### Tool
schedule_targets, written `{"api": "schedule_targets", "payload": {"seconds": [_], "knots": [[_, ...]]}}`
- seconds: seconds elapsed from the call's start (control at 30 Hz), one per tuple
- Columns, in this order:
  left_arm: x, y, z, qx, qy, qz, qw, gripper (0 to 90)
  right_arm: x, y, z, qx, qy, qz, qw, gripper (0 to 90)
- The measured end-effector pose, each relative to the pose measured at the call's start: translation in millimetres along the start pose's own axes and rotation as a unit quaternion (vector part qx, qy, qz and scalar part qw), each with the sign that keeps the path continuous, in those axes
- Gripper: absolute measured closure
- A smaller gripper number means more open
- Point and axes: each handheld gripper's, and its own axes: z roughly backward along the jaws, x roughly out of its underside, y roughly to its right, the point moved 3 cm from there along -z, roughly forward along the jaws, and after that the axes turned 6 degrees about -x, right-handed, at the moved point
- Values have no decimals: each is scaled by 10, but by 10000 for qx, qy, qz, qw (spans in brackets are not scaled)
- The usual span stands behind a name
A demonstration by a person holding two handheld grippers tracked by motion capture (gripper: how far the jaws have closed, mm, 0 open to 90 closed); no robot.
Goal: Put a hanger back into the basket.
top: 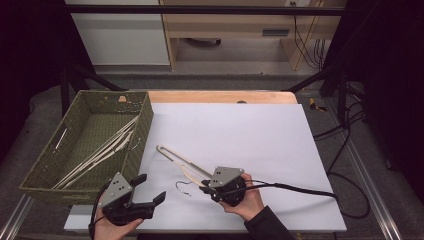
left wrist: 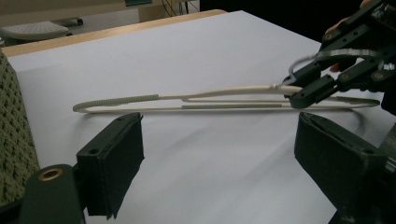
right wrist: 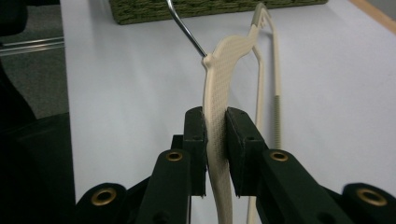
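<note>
A cream plastic hanger [top: 175,156] with a metal hook [top: 183,187] lies across the white sheet [top: 250,130], its far end resting on the sheet. My right gripper [top: 205,184] is shut on the hanger's near arm close to the hook. In the right gripper view the two pads squeeze the hanger [right wrist: 231,51] flat between them, and the hook [right wrist: 184,28] curves up to the left. My left gripper [top: 151,187] stands open near the sheet's front left, with nothing between its jaws. In the left gripper view the hanger [left wrist: 187,100] lies beyond the open left gripper [left wrist: 219,135], and the right gripper [left wrist: 303,91] holds its right end.
A green woven basket [top: 145,125] sits left of the sheet, holding several cream hangers [top: 100,150]. Its wall [left wrist: 14,140] is close on the left gripper's left. A black cable [top: 300,190] trails right from the right gripper. The wooden table edge [top: 220,96] runs behind the sheet.
</note>
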Motion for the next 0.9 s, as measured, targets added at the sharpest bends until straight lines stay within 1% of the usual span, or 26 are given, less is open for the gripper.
{"api": "schedule_targets", "payload": {"seconds": [0.03, 0.1, 0.13, 0.27, 0.4, 0.43, 0.53, 0.63, 0.77, 0.83, 0.9], "knots": [[-15, -3, -8, -8, -1, -39, 10000, 155, -8, 19, 22, 45, 3, 36, 10000, 804], [-51, -11, -24, -9, -15, -150, 9999, 153, -30, 57, 69, 191, 11, 29, 9998, 815], [-73, -16, -30, 3, -2, -179, 9998, 151, -37, 67, 80, 263, 26, -2, 9997, 820], [-163, -44, -64, 16, 33, -293, 9996, 141, -53, 136, 138, 488, 46, 36, 9988, 840], [-234, -55, -87, 17, 49, -344, 9994, 123, -55, 248, 216, 775, 110, -84, 9969, 866], [-246, -57, -94, 31, 40, -370, 9993, 122, -51, 281, 238, 773, 131, -137, 9968, 868], [-261, -67, -116, 56, 29, -362, 9993, 120, -21, 347, 280, 684, 202, -263, 9971, 869], [-274, -64, -145, 143, -31, -348, 9993, 117, -10, 347, 327, 546, 271, -324, 9976, 869], [-316, -27, -205, 287, -138, -430, 9986, 117, -40, 268, 399, 159, 524, -314, 9980, 869], [-355, 21, -267, 438, -215, -527, 9974, 121, -58, 217, 433, -90, 688, -303, 9971, 870], [-384, 69, -345, 529, -295, -621, 9962, 125, -64, 164, 456, -333, 797, -289, 9958, 869]]}}
